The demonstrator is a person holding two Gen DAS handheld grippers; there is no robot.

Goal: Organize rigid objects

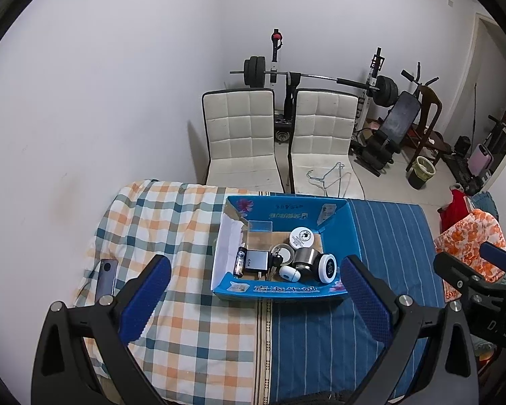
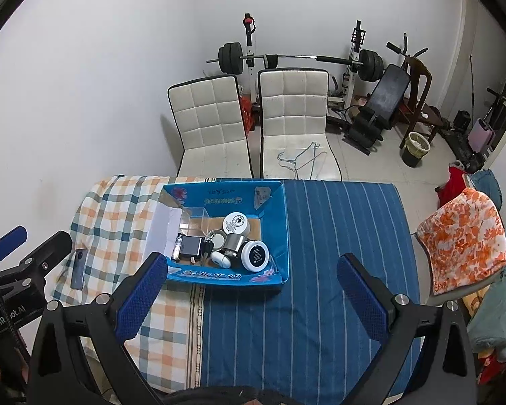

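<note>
A blue cardboard box (image 1: 286, 292) (image 2: 226, 278) sits on the cloth-covered table. Inside lie several rigid items: a white round jar (image 1: 302, 236) (image 2: 236, 223), a white-rimmed black-faced tin (image 1: 326, 267) (image 2: 255, 254), a metal cup (image 1: 304, 257) (image 2: 234, 242), a grey charger (image 1: 257, 260) (image 2: 191, 247), a small white capsule (image 1: 290, 273) (image 2: 221, 259) and a clear plastic case (image 1: 259, 230) (image 2: 195, 219). My left gripper (image 1: 256, 298) is open and empty, held above the table just in front of the box. My right gripper (image 2: 253, 297) is open and empty, in front of the box and to its right.
A phone (image 1: 106, 280) (image 2: 78, 270) lies on the checked cloth at the left. Two white chairs (image 1: 239, 138) (image 2: 295, 118) stand behind the table. Gym gear (image 1: 320, 77) lines the back wall. A chair draped in orange-patterned cloth (image 2: 462, 239) stands at the right.
</note>
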